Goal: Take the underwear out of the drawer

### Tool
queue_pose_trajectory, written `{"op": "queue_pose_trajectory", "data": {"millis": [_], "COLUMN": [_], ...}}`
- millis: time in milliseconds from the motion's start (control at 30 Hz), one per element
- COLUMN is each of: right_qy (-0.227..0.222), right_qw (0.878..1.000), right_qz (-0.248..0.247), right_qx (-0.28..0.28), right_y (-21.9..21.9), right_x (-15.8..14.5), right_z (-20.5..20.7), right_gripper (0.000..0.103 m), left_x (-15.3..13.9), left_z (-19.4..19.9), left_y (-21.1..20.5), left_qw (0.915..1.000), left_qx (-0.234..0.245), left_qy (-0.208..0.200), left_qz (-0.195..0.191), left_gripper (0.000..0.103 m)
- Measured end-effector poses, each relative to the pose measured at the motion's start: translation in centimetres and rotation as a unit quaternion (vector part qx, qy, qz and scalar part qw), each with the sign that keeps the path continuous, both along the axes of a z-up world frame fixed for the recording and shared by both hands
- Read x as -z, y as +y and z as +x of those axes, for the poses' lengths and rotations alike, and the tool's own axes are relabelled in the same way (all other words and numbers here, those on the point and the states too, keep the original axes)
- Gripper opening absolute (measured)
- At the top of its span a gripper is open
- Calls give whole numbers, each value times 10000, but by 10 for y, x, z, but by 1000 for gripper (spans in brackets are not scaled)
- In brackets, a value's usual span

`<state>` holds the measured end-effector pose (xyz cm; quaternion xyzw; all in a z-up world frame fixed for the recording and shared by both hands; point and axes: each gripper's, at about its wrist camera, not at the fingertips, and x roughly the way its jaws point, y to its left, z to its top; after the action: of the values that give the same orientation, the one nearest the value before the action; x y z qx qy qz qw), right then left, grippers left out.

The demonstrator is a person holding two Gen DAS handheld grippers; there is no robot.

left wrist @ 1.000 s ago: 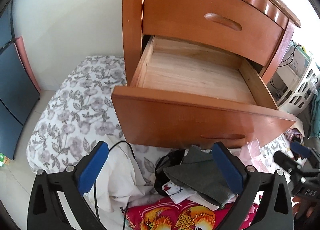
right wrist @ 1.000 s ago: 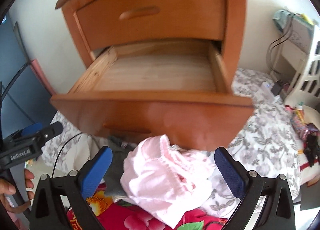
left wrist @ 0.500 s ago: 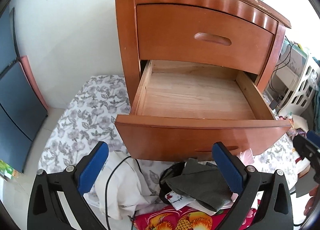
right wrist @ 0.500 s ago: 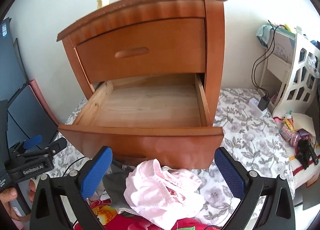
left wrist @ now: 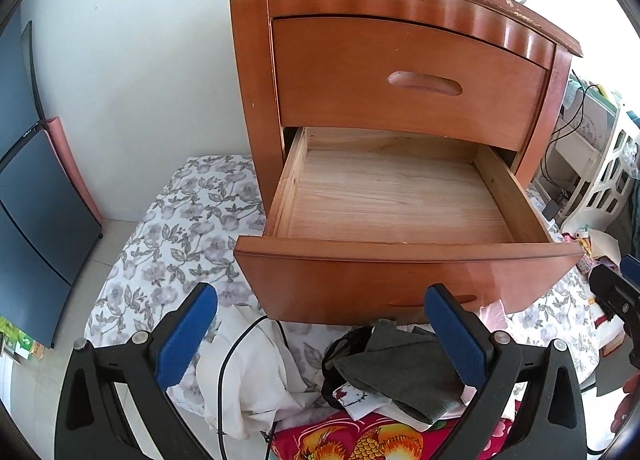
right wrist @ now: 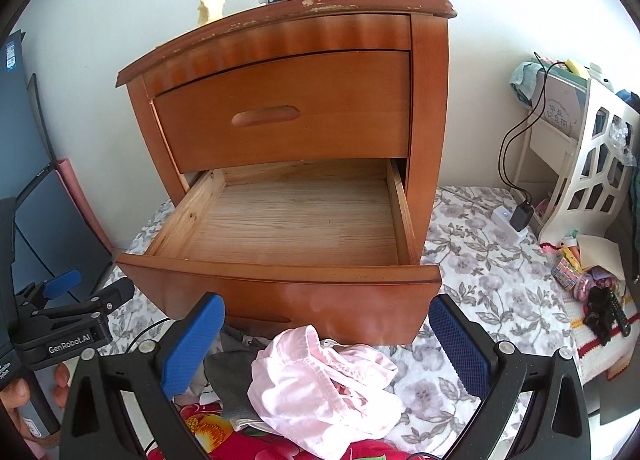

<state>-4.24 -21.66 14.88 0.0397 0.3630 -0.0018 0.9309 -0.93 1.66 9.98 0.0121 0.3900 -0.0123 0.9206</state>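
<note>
Pink underwear (right wrist: 324, 384) lies below the open drawer (right wrist: 280, 292), beside grey cloth (left wrist: 400, 376).

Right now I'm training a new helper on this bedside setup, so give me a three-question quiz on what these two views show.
1. True or false: the lower drawer still holds clothes.
2. What lies between the right tongs: A) pink underwear, B) a phone, C) a mug?
3. Fill in: both the left tongs and the right tongs are ____.

Key: 1 false, only bare wood shows; 2 A; 3 open, gripping nothing.
</note>
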Motion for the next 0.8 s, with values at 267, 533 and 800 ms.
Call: {"op": "queue_pose_trajectory", "data": {"millis": [267, 533, 800], "right_qy": [59, 118, 147], "right_qw": [10000, 9999, 9999], "right_qz": [-27, -45, -49], "right_qx": [-19, -41, -68], "right_y": [2, 4, 6], "right_x": [2, 5, 7], "right_z": [3, 4, 4], "right_gripper": [103, 103, 103], "left_x": [5, 10, 12], "left_z": [4, 6, 6], "left_y": [3, 5, 7], "left_qw": [9999, 9998, 9996], "left_qx": [-64, -75, -94], "left_qy": [129, 207, 264], "left_qz": [9, 2, -36], "left_gripper": [103, 103, 103]}}
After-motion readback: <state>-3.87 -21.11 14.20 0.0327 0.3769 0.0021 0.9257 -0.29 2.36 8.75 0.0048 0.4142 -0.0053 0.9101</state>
